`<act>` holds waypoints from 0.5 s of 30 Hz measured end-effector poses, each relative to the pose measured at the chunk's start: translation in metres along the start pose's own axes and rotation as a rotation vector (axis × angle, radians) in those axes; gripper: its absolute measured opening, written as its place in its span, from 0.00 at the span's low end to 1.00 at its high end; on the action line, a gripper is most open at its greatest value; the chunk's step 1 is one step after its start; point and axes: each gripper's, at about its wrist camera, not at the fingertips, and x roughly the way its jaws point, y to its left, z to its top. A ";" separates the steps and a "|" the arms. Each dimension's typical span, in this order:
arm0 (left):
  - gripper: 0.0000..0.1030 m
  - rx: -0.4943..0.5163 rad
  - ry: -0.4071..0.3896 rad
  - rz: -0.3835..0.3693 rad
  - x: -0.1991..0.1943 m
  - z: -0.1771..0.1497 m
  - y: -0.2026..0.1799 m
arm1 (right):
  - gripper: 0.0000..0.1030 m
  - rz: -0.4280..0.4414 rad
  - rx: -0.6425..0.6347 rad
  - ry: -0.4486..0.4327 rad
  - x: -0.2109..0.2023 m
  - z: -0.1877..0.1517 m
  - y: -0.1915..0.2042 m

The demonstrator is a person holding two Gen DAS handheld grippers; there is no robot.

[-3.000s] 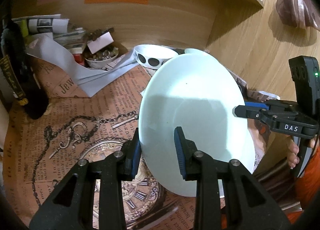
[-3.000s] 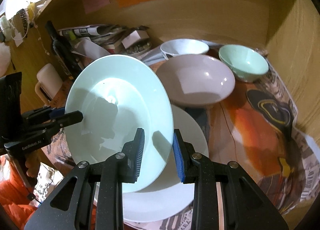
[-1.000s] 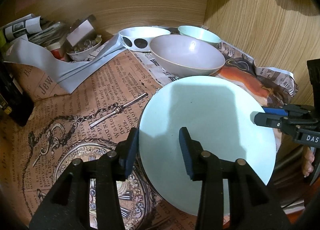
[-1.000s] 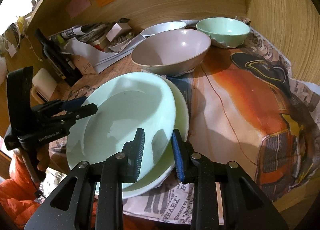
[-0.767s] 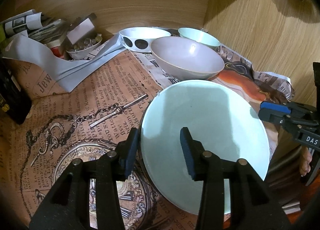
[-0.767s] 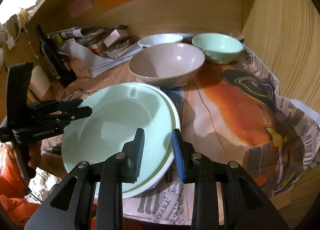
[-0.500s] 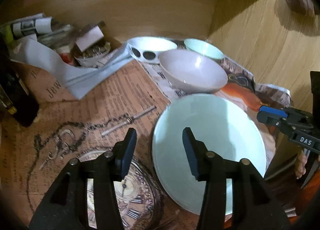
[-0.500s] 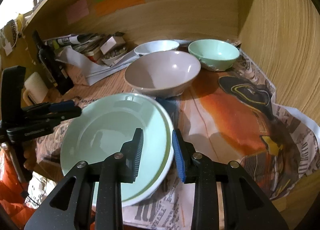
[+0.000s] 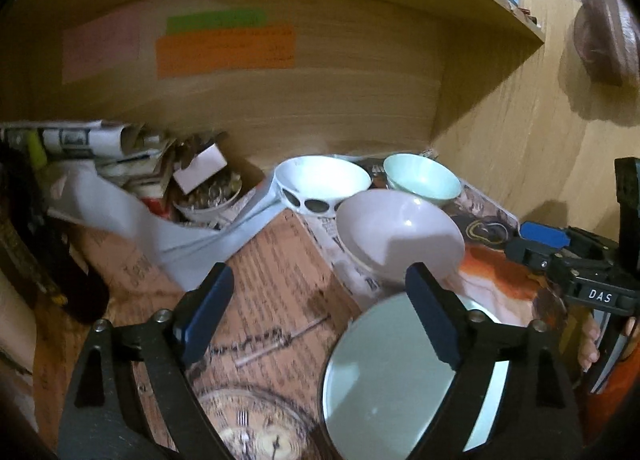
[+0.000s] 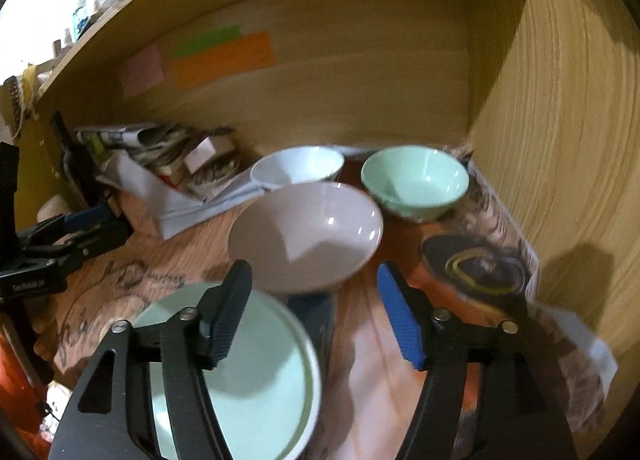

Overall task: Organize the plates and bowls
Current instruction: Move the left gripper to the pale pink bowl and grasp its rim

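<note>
Both grippers hovering with jaws spread wide, holding nothing, above the stacked plates.

The left gripper [image 9: 316,306] and right gripper [image 10: 316,312] are hanging over the pale green plate [image 10: 256,376], which is lying flat atop a white plate [image 10: 316,392] at the near edge of the newspaper-lined shelf [image 9: 272,260]. Farther back, the pink bowl [image 10: 306,236], white bowl [image 10: 298,170] and green bowl [image 10: 414,180] are sitting upright, crowding the right wall [image 10: 560,140]. Only the left view is showing the white bowl's dark spots [image 9: 316,204] and open paper on the left.
</note>
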 end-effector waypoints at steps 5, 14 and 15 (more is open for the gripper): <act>0.86 -0.005 0.042 -0.006 0.029 0.016 0.003 | 0.69 -0.021 0.007 -0.017 0.017 0.015 -0.009; 0.86 -0.021 0.137 -0.038 0.091 0.030 0.006 | 0.69 -0.069 0.038 0.043 0.063 0.021 -0.033; 0.85 -0.024 0.146 -0.043 0.095 0.030 0.006 | 0.69 -0.072 0.043 0.048 0.066 0.021 -0.036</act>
